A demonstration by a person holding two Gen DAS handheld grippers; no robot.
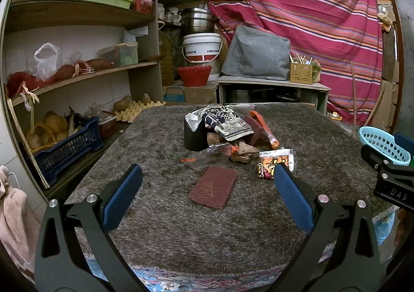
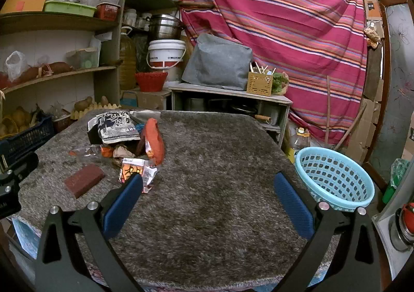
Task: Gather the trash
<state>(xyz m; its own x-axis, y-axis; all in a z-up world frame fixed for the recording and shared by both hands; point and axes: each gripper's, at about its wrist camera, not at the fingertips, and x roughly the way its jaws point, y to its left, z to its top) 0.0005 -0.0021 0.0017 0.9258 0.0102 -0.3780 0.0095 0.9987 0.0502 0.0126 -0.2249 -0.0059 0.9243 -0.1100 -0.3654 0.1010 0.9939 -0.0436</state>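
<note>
Both my left gripper point(image 1: 208, 180) and my right gripper point(image 2: 208, 182) hang above the shaggy grey rug point(image 2: 220, 188) with fingers wide apart and nothing between them. The trash lies in one heap at the far left of the rug, well apart from the light blue basket point(image 2: 336, 178) at its right edge. I fear that the thin clear wrapper point(image 1: 207, 156) and the orange snack packet point(image 1: 274, 163) overlap their neighbours, so a pinch may drag two pieces or slip off, and the long pile can catch a fingertip; also the brown scouring pad point(image 1: 213, 187) may not be trash at all.

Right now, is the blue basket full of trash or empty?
Empty. In the right wrist view the blue basket shows only its bare holed walls inside, and the wrappers lie on the shaggy mat.
</note>
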